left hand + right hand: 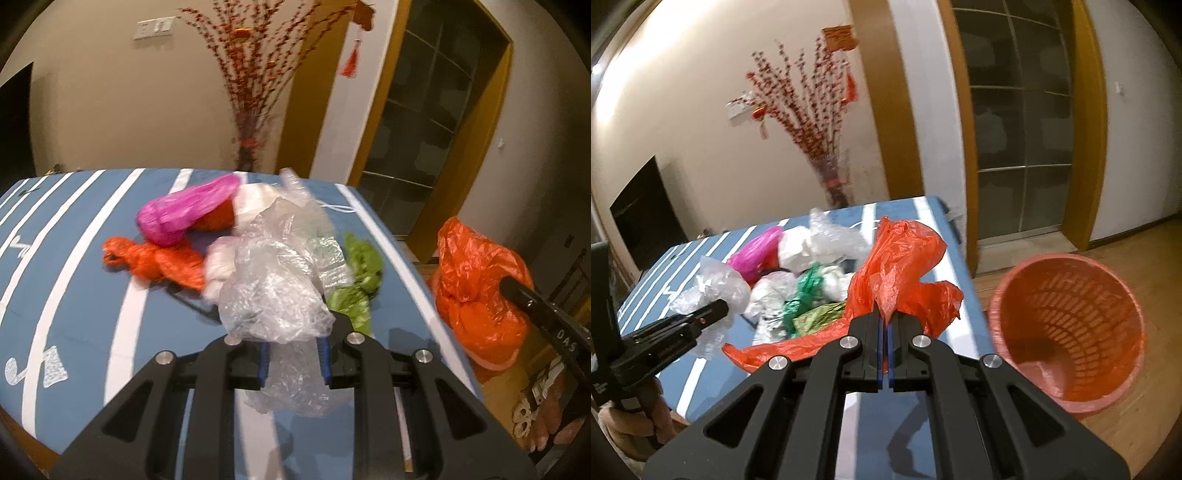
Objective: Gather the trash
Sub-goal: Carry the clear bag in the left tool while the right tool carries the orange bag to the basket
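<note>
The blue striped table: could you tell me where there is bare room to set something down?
The table is bare on its left striped side, beside the orange bag, and along the near edge. The middle is crowded, from the pink bag to the green bag.

We see a blue desk with white stripes; on it lie a pink bag, an orange bag, a green bag and crumpled clear plastic.

Bag pile sits on table ahead of me; basket on floor right of table; branch vase behind table.
</note>
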`<state>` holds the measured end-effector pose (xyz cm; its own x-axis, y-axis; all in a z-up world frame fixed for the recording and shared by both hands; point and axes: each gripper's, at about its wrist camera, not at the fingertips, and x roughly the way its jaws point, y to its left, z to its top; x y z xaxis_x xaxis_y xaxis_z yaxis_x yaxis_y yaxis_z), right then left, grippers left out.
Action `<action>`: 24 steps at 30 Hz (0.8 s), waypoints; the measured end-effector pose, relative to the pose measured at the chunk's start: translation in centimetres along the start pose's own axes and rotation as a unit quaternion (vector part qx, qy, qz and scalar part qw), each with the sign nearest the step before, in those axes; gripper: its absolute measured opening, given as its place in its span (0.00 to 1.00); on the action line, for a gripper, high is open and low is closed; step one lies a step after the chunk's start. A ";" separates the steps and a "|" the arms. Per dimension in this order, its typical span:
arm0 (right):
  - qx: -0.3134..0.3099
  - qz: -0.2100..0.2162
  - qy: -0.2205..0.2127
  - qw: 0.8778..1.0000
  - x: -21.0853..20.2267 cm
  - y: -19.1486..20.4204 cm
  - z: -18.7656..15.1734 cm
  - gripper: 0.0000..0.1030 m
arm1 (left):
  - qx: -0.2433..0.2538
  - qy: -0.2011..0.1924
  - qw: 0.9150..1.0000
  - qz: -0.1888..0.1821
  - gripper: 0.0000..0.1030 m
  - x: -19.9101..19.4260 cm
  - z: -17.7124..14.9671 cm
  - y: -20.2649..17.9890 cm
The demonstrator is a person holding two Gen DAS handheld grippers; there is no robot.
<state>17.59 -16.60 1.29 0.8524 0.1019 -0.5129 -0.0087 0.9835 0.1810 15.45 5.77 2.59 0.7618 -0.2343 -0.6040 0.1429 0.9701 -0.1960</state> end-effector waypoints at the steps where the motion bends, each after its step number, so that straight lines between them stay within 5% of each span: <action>1: 0.005 -0.008 -0.004 1.000 -0.3 -0.8 0.1 0.01 | 0.003 0.000 1.000 -0.004 0.21 0.0 0.1 -0.5; 11: 0.050 -0.077 -0.033 0.995 -2.7 -8.1 0.1 0.01 | 0.049 0.008 0.996 -0.076 0.21 2.3 1.3 -9.0; 24: 0.093 -0.142 -0.036 0.985 -2.9 -15.8 -0.9 0.01 | 0.111 0.043 0.979 -0.163 0.22 9.0 1.6 -20.4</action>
<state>14.76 -32.31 -0.83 0.8419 -0.1914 -0.5045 0.3255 0.9259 0.1920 20.35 -16.07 2.38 0.5989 -0.5287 -0.6014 0.5106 0.8307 -0.2219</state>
